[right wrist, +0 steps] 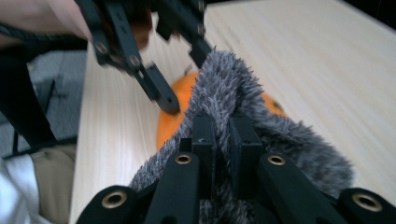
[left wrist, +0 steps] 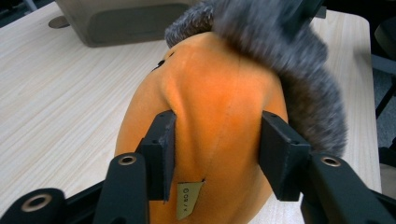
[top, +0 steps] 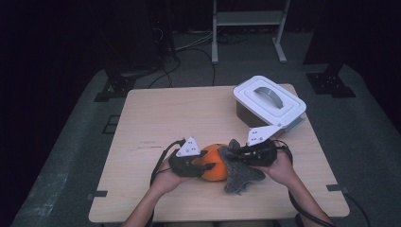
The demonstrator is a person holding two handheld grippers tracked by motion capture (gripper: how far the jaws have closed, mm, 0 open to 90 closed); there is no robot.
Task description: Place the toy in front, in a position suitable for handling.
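On the pale wooden surface [top: 156, 123], in front of the white lidded plastic box [top: 268, 100], my left fingers [left wrist: 161, 149] squeeze the round orange plush cushion [left wrist: 219, 107]. My right fingers [right wrist: 204, 140] pinch its grey furry cover [right wrist: 224, 84]; tugging may rip the fur free.

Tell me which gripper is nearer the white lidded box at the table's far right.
Right. The right gripper, pinching the grey furry cloth, sits just in front of the white lidded box. The left gripper, clamped on the orange plush, is farther to the left.
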